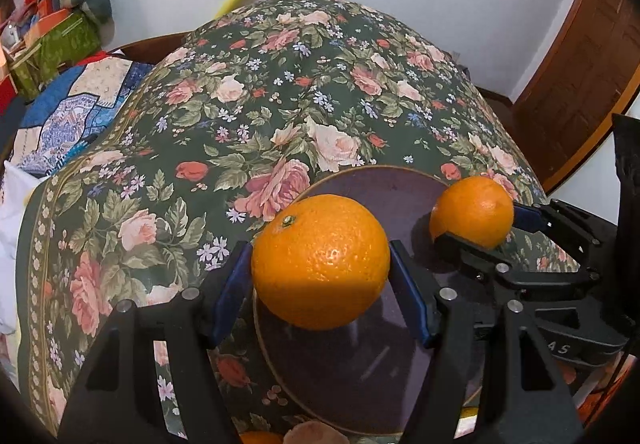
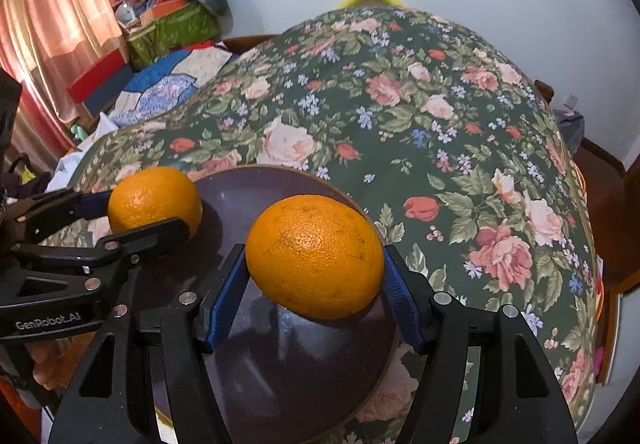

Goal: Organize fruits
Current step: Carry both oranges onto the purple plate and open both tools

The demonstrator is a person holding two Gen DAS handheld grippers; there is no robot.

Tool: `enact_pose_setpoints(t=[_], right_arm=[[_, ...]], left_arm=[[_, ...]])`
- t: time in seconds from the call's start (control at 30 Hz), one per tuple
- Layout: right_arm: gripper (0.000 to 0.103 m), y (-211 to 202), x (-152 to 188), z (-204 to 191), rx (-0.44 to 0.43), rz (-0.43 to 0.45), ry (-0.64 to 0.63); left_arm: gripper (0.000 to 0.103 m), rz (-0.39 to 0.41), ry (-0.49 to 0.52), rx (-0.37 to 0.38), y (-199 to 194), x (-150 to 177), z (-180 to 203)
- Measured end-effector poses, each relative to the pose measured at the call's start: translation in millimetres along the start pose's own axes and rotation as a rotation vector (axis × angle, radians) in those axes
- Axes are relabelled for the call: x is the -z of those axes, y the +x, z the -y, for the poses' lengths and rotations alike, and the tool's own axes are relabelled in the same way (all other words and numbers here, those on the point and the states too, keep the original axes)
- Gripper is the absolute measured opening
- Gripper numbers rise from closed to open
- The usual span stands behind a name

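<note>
Both hands are loaded: the left gripper (image 1: 320, 264) is clamped on one orange (image 1: 320, 260), the right gripper (image 2: 314, 260) on the other orange (image 2: 314, 256), both poised over the dark plate (image 2: 280, 364) (nothing on it). Delivery step, I'd say; next comes lowering gently, then releasing without a roll onto the floral tablecloth (image 2: 460, 164).

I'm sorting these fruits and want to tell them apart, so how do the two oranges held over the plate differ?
The round orange in the left hand-held gripper shows its green stem button on top; the oval orange in the right hand-held gripper shows no stem. The left one's peel looks clean and evenly bright, while the right one's carries thin dark scuff lines. Both are clamped between blue pads above the dark round plate.
</note>
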State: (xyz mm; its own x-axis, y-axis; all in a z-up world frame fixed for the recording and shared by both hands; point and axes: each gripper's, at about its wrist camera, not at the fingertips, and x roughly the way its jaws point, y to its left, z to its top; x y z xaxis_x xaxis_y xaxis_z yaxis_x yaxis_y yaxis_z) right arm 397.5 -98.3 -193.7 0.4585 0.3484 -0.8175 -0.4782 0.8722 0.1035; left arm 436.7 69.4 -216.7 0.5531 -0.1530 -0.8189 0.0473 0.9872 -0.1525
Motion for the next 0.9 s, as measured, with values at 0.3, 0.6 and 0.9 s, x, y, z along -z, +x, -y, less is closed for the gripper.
enact_pose_setpoints(t=[0.3, 0.6, 0.9], right_arm=[[0.063, 1.6, 3.6, 3.5, -0.008, -0.02, 0.002], [0.074, -34.7, 7.5, -7.2, 0.04, 0.064, -0.03], [0.074, -83.2, 21.2, -21.1, 0.051, 0.135, -0.023]], left_arm=[[0.067, -0.028, 0.015, 0.009, 2.1, -2.0, 3.0], [0.069, 0.037, 0.012, 0.013, -35.2, -0.9, 6.2], [0.069, 0.117, 0.031, -0.021, -93.7, 12.5, 14.5]])
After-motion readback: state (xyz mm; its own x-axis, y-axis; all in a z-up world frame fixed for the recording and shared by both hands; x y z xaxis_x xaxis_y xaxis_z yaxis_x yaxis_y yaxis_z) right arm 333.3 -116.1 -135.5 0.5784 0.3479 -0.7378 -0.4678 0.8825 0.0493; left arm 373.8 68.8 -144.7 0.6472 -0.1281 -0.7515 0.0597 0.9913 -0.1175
